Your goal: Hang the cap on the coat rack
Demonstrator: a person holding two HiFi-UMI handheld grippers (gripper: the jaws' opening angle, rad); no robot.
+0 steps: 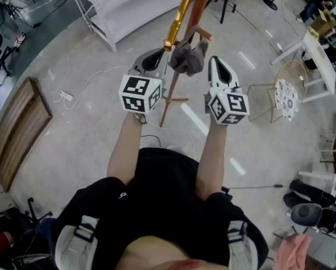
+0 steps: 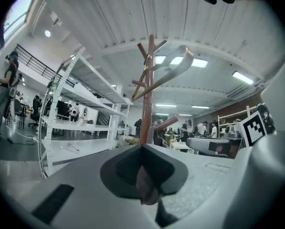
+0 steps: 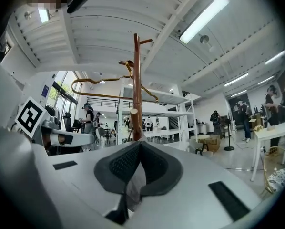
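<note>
Cap (image 1: 187, 58) sits at upper centre of the head view, bunched against the rack (image 1: 200, 4) pole just under a peg (image 1: 204, 35), between the two gripper tips. It looks not yet settled on the peg.

Risks: the grip is only on thin edges of cloth, so a tug upward could pull the fabric free and drop the cap. Letting go before the crown is over the peg would do the same. The gold hanger (image 1: 179, 16) above could snag it. A push on the pole could rock the rack.

Left gripper (image 1: 151, 59): jaws together, with a brownish strip (image 2: 147, 187) pinched between the pads, likely the cap's edge. Right gripper (image 1: 218, 66): jaws together on a pale grey strip (image 3: 135, 187), likely the other edge.
</note>
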